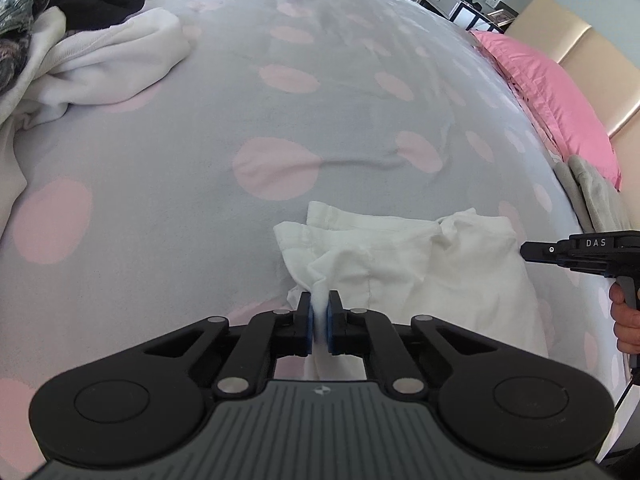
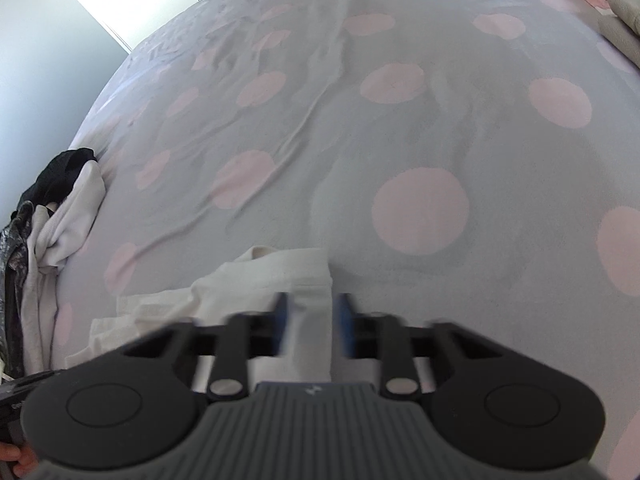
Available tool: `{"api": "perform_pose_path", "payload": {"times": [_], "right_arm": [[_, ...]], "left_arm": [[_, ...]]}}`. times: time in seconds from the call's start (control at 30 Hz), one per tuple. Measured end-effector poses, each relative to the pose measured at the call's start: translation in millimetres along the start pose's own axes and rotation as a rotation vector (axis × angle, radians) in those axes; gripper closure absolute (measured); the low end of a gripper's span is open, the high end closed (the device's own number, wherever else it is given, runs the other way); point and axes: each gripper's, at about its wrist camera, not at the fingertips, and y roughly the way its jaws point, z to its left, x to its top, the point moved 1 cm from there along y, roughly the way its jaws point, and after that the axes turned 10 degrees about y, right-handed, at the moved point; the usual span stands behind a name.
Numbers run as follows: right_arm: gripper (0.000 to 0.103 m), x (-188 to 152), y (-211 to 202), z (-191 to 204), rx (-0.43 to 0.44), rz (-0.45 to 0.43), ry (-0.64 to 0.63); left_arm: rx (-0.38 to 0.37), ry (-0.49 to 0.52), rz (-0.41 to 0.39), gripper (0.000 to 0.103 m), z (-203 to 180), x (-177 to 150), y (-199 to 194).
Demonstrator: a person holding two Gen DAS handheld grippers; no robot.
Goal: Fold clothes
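A crumpled white garment (image 1: 404,264) lies on the bed near the front edge. My left gripper (image 1: 319,312) is shut on a pinched fold at the garment's near left corner, and the cloth runs down between the blue pads (image 1: 308,328). The same garment (image 2: 256,280) shows in the right wrist view, where my right gripper (image 2: 311,322) sits on its right edge with a strip of cloth between the fingers. Those fingers (image 2: 280,320) are blurred. From the left wrist view the right gripper (image 1: 526,251) reaches in at the garment's right side, held by a hand (image 1: 626,320).
The bed has a grey cover with pink dots (image 1: 276,168). A heap of white, black and patterned clothes (image 1: 80,52) lies at the far left. A pink pillow (image 1: 560,100), a beige headboard (image 1: 580,40) and folded grey cloth (image 1: 596,196) are on the right.
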Motion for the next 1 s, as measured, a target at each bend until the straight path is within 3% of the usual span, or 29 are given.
{"api": "perform_pose_path", "payload": {"times": [0.27,0.4,0.53,0.57,0.73,0.77,0.8,0.87,1.0], "right_arm": [[0.103,4,-31,0,-0.070,-0.156,-0.037],[0.101,7,-33,-4,-0.020,-0.120,-0.017],[0.060,4,-23,-2,0.030,-0.072,-0.011],[0.060,4,-19,0,0.021,-0.067,-0.019],[0.062,1,4,4,0.026,-0.008,-0.009],[0.085,-1,8,4,0.020,-0.002,-0.012],[0.101,-4,9,6,0.007,-0.007,-0.023],[0.100,-6,6,6,-0.021,-0.039,-0.024],[0.100,-5,6,7,-0.048,-0.050,-0.032]], "left_arm": [[-0.015,0.146,-0.082,0.101,-31,20,-18],[0.020,0.146,-0.034,0.101,-31,26,-11],[0.035,0.105,-0.013,0.101,-18,19,-2],[0.035,0.097,-0.008,0.101,-15,17,-1],[0.035,0.104,0.002,0.101,-13,17,-2],[0.032,0.109,0.003,0.101,-13,18,-3],[0.027,0.110,-0.002,0.101,-13,19,-5],[0.002,0.096,-0.024,0.101,-12,21,-9],[0.033,0.125,0.004,0.101,-15,19,-4]]}}
